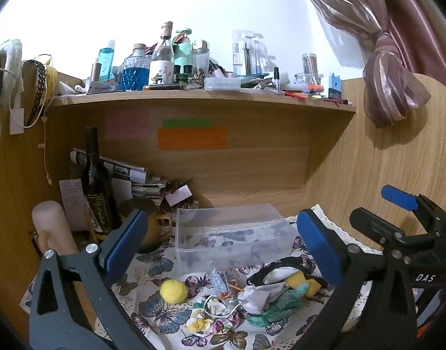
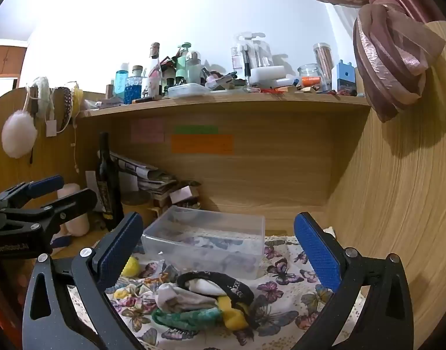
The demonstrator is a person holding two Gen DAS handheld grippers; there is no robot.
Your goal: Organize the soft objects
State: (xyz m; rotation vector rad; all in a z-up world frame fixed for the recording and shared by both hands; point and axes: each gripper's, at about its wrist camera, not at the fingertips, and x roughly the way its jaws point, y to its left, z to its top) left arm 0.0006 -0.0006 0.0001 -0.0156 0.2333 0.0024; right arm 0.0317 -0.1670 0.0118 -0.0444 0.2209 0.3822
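Observation:
A pile of soft things lies on the butterfly cloth (image 1: 164,312): a black band (image 2: 220,280) over white and grey fabric (image 2: 182,294), a green scrunchie (image 2: 185,316) and a yellow piece (image 2: 234,315). The pile also shows in the left wrist view (image 1: 275,291). A yellow pom-pom ball (image 1: 173,290) and a floral scrunchie (image 1: 202,323) lie left of it. An empty clear plastic box (image 1: 231,236) stands behind; it shows in the right wrist view too (image 2: 205,242). My left gripper (image 1: 220,248) is open above the cloth. My right gripper (image 2: 220,250) is open above the pile.
A dark wine bottle (image 1: 96,183), a pink cylinder (image 1: 50,227), a cup and stacked papers (image 1: 129,175) crowd the back left. A wooden shelf (image 1: 193,96) overhead holds many bottles. A wooden wall (image 2: 398,204) and a tied curtain (image 2: 389,67) are at the right.

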